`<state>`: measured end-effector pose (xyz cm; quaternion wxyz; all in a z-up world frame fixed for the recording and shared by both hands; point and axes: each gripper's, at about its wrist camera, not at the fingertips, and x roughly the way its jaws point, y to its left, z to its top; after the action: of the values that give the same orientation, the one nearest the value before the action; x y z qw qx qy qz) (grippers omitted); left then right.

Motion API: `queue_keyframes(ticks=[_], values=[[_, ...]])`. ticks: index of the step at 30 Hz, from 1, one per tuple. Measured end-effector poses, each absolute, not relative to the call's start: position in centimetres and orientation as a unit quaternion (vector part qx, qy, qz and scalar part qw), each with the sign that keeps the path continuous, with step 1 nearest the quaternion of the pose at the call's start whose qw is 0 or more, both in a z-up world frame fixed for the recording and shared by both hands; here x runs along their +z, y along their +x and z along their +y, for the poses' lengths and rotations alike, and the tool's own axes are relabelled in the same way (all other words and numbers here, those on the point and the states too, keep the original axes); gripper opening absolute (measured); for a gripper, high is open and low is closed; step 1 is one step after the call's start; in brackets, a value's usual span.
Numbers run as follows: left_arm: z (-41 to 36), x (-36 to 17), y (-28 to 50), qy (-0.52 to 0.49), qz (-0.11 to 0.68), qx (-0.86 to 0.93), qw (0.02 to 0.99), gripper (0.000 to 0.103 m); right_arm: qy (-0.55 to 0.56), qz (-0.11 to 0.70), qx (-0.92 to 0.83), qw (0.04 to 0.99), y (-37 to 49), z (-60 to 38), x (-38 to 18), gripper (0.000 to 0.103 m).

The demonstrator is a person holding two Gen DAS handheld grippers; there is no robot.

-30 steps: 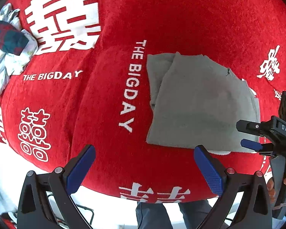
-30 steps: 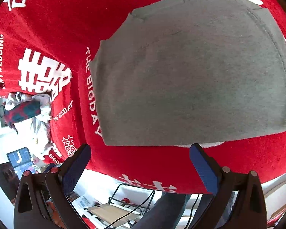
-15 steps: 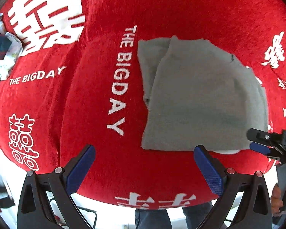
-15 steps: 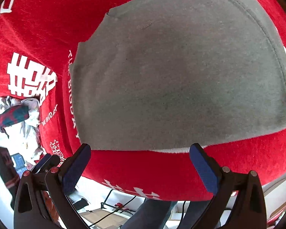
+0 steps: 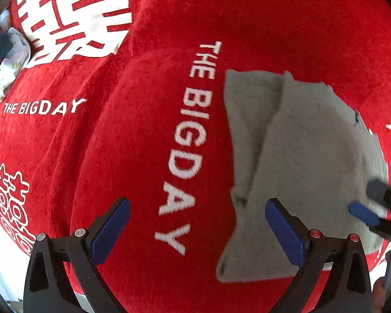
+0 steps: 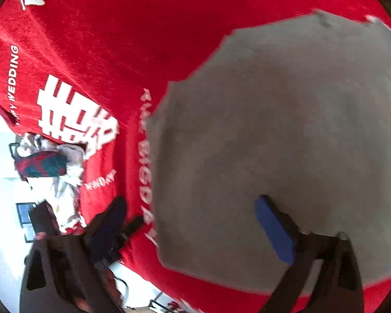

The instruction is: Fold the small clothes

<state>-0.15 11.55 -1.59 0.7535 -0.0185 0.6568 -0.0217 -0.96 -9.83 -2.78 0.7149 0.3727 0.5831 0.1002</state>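
A folded grey garment (image 5: 299, 169) lies flat on the red cloth (image 5: 143, 130), near the table's front edge. My left gripper (image 5: 198, 224) points straight down and is open. Its right finger (image 5: 284, 232) hovers over the garment's lower left part, and its left finger is over bare red cloth. In the right wrist view the garment (image 6: 273, 130) fills the right half. My right gripper (image 6: 190, 221) is open with its jaws closing, and the garment's left edge lies between them, not pinched. A finger (image 5: 363, 214) of the right gripper shows over the garment's right side.
The red cloth (image 6: 117, 39) has white lettering and symbols. A pile of other clothes (image 6: 47, 164) sits at its left end, also seen as the pile (image 5: 5, 60) in the left wrist view. The table's front edge runs just below both grippers.
Both grippers have come down closer to the garment. The left one's right finger now overlaps the grey cloth. The right gripper has slid towards the garment's left edge and its jaws have narrowed.
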Motion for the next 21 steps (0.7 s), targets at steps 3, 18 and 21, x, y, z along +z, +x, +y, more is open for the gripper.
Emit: queue_keyframes(ticks=[3, 18, 21], values=[[12.2, -1.7, 0.2, -0.014, 0.653, -0.013, 0.757, 0.103, 0.379, 0.583, 0.108, 0.710, 1.6, -8.1, -3.7, 0.039], [15.4, -3.5, 2.1, 0.003, 0.659, -0.003, 0.752, 0.103, 0.335, 0.620, 0.189, 0.684, 2.9, -2.4, -5.7, 0.034], [15.1, -3.7, 2.3, 0.003, 0.662, -0.007, 0.749, 0.103, 0.362, 0.616, 0.178, 0.677, 0.0, -4.3, -5.0, 0.069]])
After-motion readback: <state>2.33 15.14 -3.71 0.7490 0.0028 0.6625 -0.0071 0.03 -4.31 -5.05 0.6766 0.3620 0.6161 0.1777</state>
